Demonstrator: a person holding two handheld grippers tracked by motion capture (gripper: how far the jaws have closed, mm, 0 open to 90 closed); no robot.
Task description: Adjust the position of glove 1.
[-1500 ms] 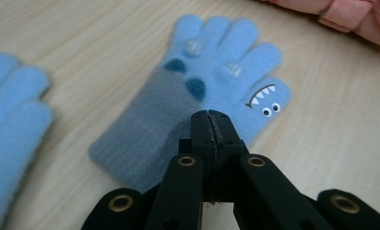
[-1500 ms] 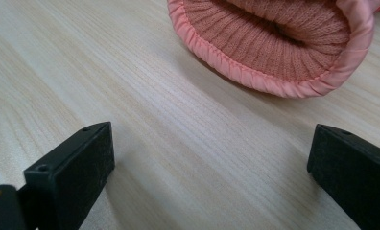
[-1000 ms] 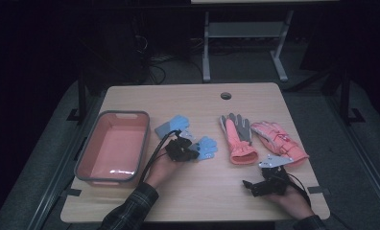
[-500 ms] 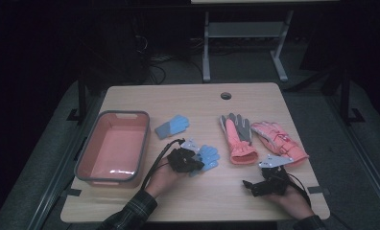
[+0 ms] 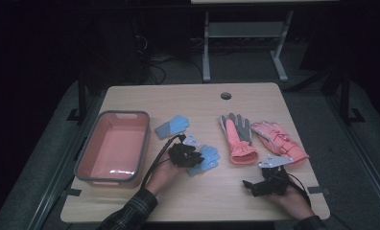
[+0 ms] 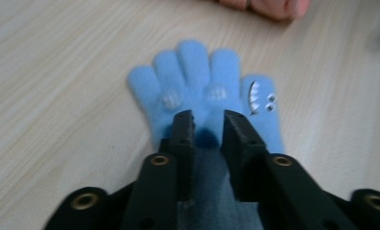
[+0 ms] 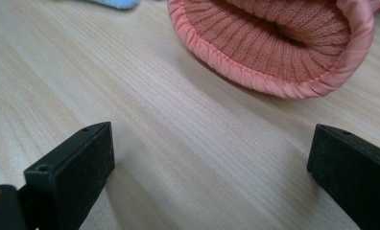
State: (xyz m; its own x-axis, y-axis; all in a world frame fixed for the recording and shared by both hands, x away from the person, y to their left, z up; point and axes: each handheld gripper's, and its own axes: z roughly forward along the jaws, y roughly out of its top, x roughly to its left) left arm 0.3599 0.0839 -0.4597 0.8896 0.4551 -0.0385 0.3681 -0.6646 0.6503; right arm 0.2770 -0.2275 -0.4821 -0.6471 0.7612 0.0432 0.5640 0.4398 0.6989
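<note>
Blue fleece glove is now lying nearer the table's front edge, pulled away from its twin. The pale wooden table is sitting in a dark room. The left gripper is pinching the glove's cuff end; the right gripper is resting wide open, empty.

It looked like a lab or test room: a lone wooden worktop with a cable hole, loose cables on grey carpet, a metal stand, dark surroundings.
</note>
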